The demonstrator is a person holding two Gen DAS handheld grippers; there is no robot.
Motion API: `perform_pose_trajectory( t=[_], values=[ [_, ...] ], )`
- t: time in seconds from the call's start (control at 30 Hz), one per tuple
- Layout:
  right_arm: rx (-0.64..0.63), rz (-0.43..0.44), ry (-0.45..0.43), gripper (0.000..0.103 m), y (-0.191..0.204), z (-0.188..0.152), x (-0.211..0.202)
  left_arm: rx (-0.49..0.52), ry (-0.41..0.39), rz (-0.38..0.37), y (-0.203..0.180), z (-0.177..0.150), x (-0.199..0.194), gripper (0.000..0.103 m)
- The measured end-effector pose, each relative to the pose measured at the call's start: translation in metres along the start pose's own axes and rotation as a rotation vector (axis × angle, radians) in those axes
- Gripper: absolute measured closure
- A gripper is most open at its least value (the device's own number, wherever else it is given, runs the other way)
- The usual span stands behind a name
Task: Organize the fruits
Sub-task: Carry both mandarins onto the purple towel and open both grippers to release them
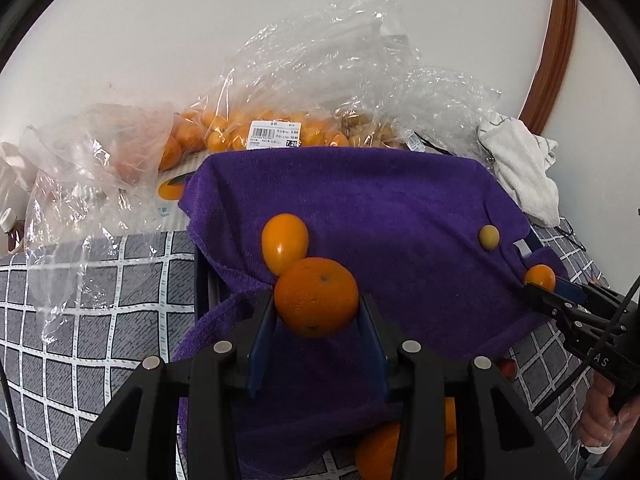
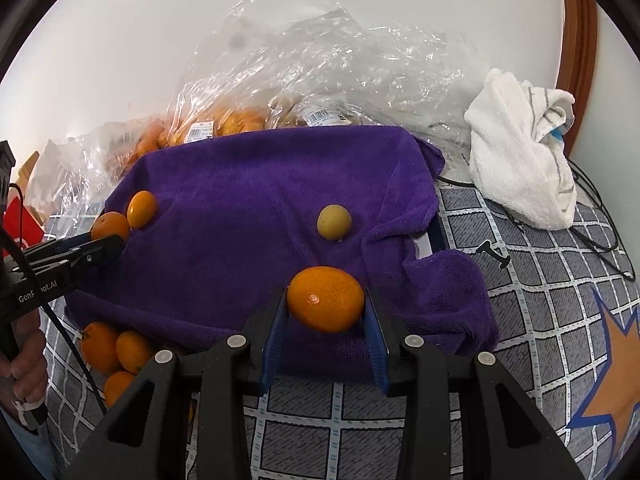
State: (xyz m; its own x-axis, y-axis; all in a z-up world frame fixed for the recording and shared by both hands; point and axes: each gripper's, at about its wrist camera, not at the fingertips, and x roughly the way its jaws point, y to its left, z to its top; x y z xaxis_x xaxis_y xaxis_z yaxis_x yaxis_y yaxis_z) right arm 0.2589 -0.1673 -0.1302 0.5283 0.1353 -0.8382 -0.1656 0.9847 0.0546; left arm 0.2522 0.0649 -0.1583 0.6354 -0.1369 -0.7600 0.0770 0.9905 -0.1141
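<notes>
Blue pads of your left gripper are clamped on a round orange, held over the near left part of the purple towel. Touching that orange on its far side is a smooth oval kumquat lying on the towel.

Your right gripper is closed on a small mandarin above the near right part of the same towel, where the cloth bunches into a fold. Just beyond it, apart from it, a pale yellow-green fruit sits on the towel.

In the right wrist view, off the towel's near left corner, three more oranges lie together on the grey checked tablecloth that covers the tabletop.

Along the far edge, behind the towel, clear plastic bags are heaped against the white wall; one holds many small orange fruits and carries a white price label. Another crumpled clear bag lies toward the far left. At the far right corner a white cloth with grey stripes sits bunched up, with a thin black cable running beside it.
</notes>
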Motion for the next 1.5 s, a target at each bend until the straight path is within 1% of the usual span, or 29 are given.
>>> perform_pose_trajectory(
  t=[0.13, 0.43, 0.53, 0.73, 0.77, 0.93, 1.07, 1.13, 1.2, 1.23, 1.27, 1.3, 1.4, 1.5],
  values=[
    [-0.019, -0.011, -0.001, 0.066, 0.001, -0.001, 0.0, -0.001, 0.012, 0.005, 0.0, -0.001, 0.003, 0.064],
    [-0.012, -0.015, -0.002, 0.066, 0.0, 0.0, 0.001, -0.006, 0.044, 0.018, 0.002, -0.004, 0.011, 0.063],
    [-0.006, -0.009, -0.004, 0.066, 0.0, 0.0, 0.001, -0.026, 0.051, 0.002, 0.005, -0.004, 0.013, 0.063],
    [0.011, 0.036, -0.001, 0.066, -0.005, 0.0, -0.006, -0.023, 0.026, -0.006, 0.006, -0.005, 0.013, 0.064],
    [0.01, 0.037, -0.006, 0.066, -0.005, 0.001, -0.009, -0.026, 0.023, -0.017, 0.006, -0.005, 0.013, 0.064],
    [0.002, 0.015, -0.026, 0.066, -0.01, 0.001, -0.023, -0.047, 0.011, -0.083, 0.008, -0.005, 0.01, 0.063],
    [-0.02, -0.029, -0.029, 0.066, -0.015, -0.004, -0.035, -0.05, 0.009, -0.08, 0.006, -0.005, 0.01, 0.063],
    [-0.008, -0.035, -0.025, 0.066, -0.018, -0.007, -0.039, -0.063, 0.009, -0.086, 0.006, -0.004, 0.01, 0.062],
    [-0.009, -0.028, -0.039, 0.066, -0.019, -0.011, -0.045, -0.086, -0.002, -0.115, 0.008, -0.004, 0.009, 0.056],
    [-0.013, -0.027, -0.043, 0.066, -0.019, -0.013, -0.047, -0.088, -0.005, -0.13, 0.008, -0.004, 0.009, 0.054],
    [-0.017, -0.026, -0.048, 0.066, -0.019, -0.014, -0.05, -0.086, -0.002, -0.133, 0.007, -0.003, 0.008, 0.051],
    [-0.018, -0.02, -0.049, 0.066, -0.018, -0.016, -0.052, -0.087, 0.0, -0.123, 0.007, -0.002, 0.008, 0.051],
    [-0.022, -0.008, -0.042, 0.066, -0.014, -0.019, -0.053, -0.082, 0.015, -0.061, 0.005, 0.002, 0.001, 0.051],
    [-0.029, 0.008, -0.012, 0.066, -0.006, -0.025, -0.05, -0.067, -0.009, -0.02, 0.004, 0.003, -0.019, 0.051]
  ],
)
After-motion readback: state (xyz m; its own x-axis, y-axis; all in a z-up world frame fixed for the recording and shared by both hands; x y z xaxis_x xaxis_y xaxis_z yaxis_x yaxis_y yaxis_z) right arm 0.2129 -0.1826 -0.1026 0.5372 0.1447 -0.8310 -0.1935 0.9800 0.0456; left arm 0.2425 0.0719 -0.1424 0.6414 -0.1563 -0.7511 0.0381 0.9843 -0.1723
